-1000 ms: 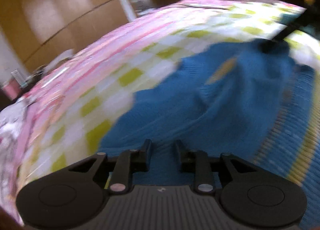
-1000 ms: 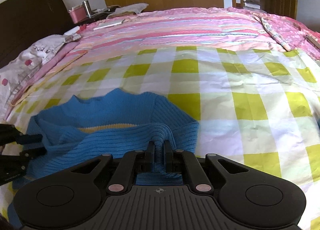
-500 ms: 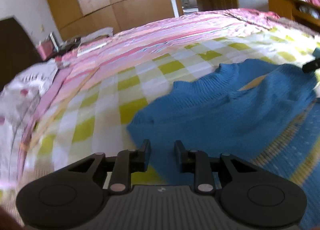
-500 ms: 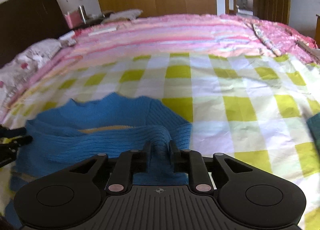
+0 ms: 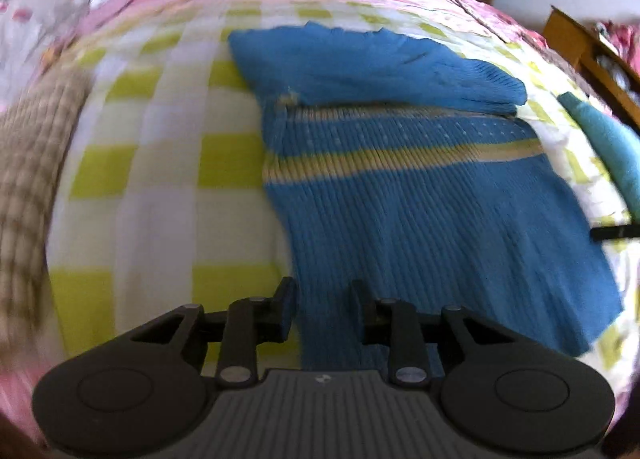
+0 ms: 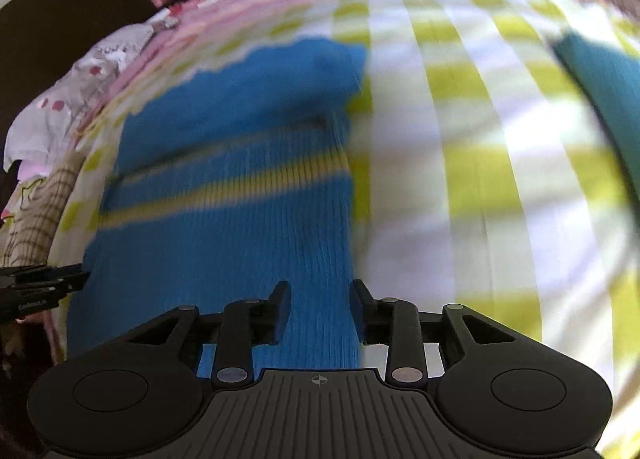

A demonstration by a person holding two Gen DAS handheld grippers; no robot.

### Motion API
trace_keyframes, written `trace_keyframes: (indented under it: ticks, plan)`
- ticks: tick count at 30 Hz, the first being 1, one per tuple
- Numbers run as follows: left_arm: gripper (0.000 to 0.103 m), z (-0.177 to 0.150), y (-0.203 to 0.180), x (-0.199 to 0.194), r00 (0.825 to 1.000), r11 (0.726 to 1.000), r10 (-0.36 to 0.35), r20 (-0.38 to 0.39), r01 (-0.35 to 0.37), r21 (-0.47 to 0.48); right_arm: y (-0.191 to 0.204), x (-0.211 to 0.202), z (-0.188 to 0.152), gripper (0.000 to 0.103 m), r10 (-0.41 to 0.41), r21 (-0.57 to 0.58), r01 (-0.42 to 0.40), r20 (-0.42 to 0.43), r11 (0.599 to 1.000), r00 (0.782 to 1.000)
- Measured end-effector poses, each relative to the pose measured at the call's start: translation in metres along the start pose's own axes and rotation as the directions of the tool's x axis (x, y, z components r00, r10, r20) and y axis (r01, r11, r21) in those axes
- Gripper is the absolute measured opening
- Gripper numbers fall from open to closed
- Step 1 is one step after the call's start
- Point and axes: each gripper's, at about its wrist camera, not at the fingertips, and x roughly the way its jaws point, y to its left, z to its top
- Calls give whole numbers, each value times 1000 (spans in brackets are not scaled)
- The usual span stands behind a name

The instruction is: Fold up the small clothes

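- The blue sweater is lying flat on the bed, on the yellow and white checked cover.
- A yellow stripe is running across the sweater, and the top part is lying folded over, just above the stripe.
- The left tool is hanging over the near left edge of the sweater. Its two fingers are standing a little apart and are not pinching anything.
- The right tool is hanging over the near right edge of the sweater. Its jaws are opening, and the cloth below them is lying free, not pinched.
- A brown checked cloth is lying left of the sweater.
- A teal cloth is lying right of the sweater, well apart from it.
- Both pictures are looking blurry.
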Motion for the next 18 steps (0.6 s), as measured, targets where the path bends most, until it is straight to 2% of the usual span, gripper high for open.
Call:
trace_keyframes:
  ticks: [2, 9, 16, 17, 18]
  plan:
    - [35, -9, -2, -4, 1000, 1000, -3, -15, 3, -21, -5, -2, -13, 37, 23, 27, -22, -24, 999, 999]
    - [35, -22, -5, -14, 997, 996, -11, -79, 4, -91, -16, -10, -34, 37, 120, 78, -116, -47, 990, 992]
    - [34, -29, -8, -14, 989, 988, -63, -136, 43, -148, -22, -7, -48, 39, 231, 146, -219, -68, 965, 971]
    - [31, -28, -8, -14, 987, 987, -80, -137, 59, -149, -23, -4, -49, 36, 244, 162, -231, -65, 959, 968]
    - [20, -27, -7, -14, 984, 984, -108, -138, 86, -158, -23, -1, -49, 31, 255, 174, -241, -62, 955, 965]
